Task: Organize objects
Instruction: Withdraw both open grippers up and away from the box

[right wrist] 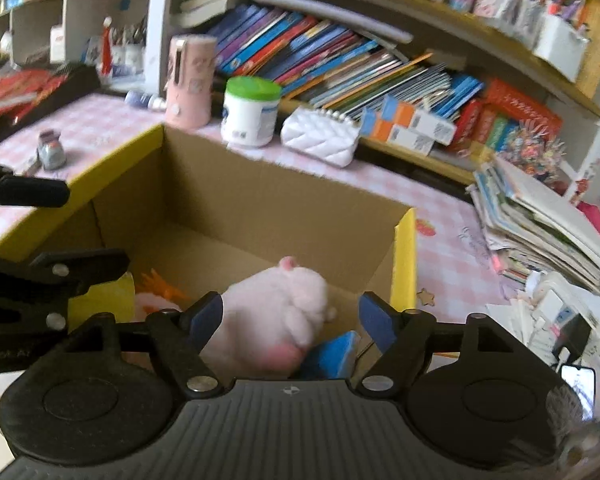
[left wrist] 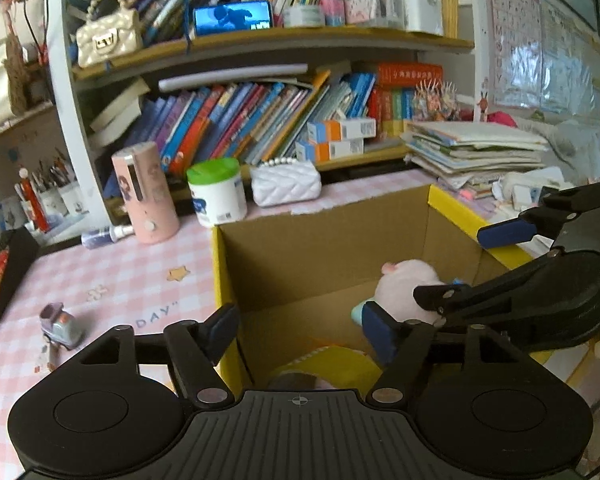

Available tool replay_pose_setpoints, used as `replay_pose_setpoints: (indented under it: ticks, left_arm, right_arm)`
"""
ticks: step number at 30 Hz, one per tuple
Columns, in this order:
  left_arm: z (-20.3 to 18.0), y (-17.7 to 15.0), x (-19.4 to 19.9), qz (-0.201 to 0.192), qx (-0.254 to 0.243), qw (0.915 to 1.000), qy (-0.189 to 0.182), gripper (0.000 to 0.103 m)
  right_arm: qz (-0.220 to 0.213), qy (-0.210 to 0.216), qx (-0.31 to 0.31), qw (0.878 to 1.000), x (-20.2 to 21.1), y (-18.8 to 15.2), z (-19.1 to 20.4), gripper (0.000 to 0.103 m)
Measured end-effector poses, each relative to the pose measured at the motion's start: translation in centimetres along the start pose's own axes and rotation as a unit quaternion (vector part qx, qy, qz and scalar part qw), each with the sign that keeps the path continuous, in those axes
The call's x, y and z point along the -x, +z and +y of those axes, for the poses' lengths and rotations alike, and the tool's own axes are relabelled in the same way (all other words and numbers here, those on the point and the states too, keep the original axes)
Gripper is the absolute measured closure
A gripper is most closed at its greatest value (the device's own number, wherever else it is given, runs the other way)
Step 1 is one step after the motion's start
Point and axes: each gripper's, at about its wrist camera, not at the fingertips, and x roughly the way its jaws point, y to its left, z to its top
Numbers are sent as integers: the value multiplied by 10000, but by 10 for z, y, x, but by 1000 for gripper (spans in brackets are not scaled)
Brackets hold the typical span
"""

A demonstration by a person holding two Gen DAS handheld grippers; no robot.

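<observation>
Right wrist: pink plush [right wrist: 284, 312] (snout up) lies lengthwise in box [right wrist: 404, 256].

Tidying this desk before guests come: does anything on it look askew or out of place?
Yes. A small spray bottle lies on its side beside the upright pink cylinder. A little toy train sits alone on the pink checked table, outside the cardboard box that already holds the pink plush.
</observation>
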Motion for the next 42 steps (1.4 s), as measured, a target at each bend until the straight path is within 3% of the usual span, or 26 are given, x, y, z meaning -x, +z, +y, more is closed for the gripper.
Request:
replay_pose_setpoints:
  ticks: [3, 6, 10, 17, 28, 42]
  left_arm:
    - [-1, -3, 11, -77, -35, 10000, -8, 30]
    - [-1, -11, 22, -150, -33, 9999, 8, 19]
    - [2, -18, 36, -234, 15, 9997, 40, 18]
    - [8, -34, 63, -342, 158, 9992, 123, 15]
    - [23, -75, 94, 30, 308, 9994, 165, 14]
    - [40, -119, 127, 561, 343, 9977, 186, 10]
  right_arm:
    - [-192, -73, -194, 9996, 15, 0, 1, 28]
    - [-406, -273, -207, 9986, 30, -4, 7, 24]
    - [-596, -536, -205, 9966, 48, -12, 13, 24]
    - [-726, -904, -909, 9891, 82, -32, 18, 24]
    - [-14, -1047, -1661, 9805, 102, -76, 51, 24]
    - [561, -768, -1663, 9815, 120, -111, 108, 24]
